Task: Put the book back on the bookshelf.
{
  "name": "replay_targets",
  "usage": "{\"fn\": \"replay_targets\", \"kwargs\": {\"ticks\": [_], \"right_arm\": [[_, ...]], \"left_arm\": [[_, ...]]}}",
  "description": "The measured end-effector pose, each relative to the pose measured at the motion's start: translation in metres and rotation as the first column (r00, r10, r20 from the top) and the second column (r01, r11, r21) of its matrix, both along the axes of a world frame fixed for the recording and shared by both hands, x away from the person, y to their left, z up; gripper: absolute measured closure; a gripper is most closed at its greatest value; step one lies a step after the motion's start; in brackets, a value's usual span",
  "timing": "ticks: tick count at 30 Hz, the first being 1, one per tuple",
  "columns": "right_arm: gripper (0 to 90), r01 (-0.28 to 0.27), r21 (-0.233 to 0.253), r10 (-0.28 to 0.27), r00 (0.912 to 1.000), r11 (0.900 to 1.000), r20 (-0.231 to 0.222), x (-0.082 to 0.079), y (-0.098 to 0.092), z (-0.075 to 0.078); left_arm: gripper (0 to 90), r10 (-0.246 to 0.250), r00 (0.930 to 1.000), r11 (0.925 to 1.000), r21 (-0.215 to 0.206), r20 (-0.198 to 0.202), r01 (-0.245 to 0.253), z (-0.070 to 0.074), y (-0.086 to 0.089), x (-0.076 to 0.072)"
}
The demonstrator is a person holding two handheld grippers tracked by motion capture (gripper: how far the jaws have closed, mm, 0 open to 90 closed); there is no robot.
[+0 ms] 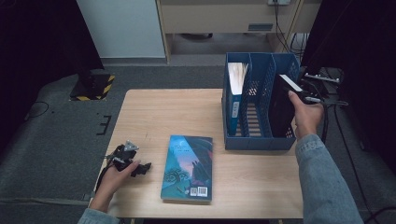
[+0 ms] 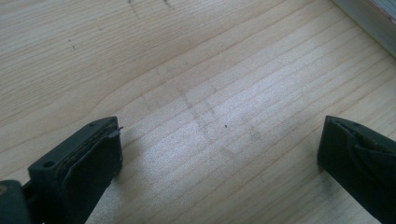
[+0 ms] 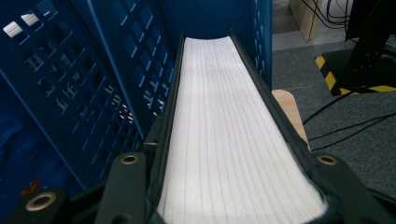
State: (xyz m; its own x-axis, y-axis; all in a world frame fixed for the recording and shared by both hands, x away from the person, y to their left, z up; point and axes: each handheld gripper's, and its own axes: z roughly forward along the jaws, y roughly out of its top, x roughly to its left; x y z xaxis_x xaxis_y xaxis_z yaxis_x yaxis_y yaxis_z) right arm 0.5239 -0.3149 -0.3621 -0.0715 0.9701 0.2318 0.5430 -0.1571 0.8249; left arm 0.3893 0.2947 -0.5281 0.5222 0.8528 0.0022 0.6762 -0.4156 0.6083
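Right now the right gripper is clamped on a black-covered book, one jaw on each cover with the white page block running out between them in the right gripper view. Ahead of the jaws, the book's far end is already inside the rightmost slot of the blue file rack; to one side of it stands the perforated divider, to the other the rack's outer wall, both close to the covers. It leans rather than standing straight, its top toward the hand.

Farther off, the leftmost slot holds another book, upright, and the middle slot looks empty. Well away across the wooden table, the left gripper rests low near the table's edge with its jaws spread on nothing, bare wood between them; a book with a blue illustrated cover lies flat just beside it.

My guess at the risk: the slot is narrow and the book is tilted, so a cover could catch on the divider and push the rack across the table. Letting go before it bottoms out could leave it slumped against the wall.
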Motion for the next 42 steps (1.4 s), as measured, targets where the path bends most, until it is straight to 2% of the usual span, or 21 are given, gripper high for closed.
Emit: {"fn": "replay_targets", "kwargs": {"ticks": [24, 32, 42], "right_arm": [[52.3, -0.001, 0.002, 0.001, 1.0000, 1.000, -0.006, -0.002, -0.001, -0.004], [52.0, -0.011, 0.003, 0.011, 0.9994, 1.000, -0.033, -0.006, -0.004, -0.004], [51.6, -0.040, -0.020, 0.038, 0.9956, 0.999, -0.085, -0.015, -0.006, -0.004]], "left_arm": [[0.0, 0.003, 1.0000, 1.0000, -0.003, 0.000, -0.003, 0.000, 0.000, 0.000], [0.0, 0.002, 1.0000, 1.0000, -0.003, 0.000, -0.002, 0.000, -0.001, 0.000], [0.0, -0.007, 1.0000, 1.0000, 0.002, -0.005, 0.007, 0.000, -0.002, 0.000]]}}
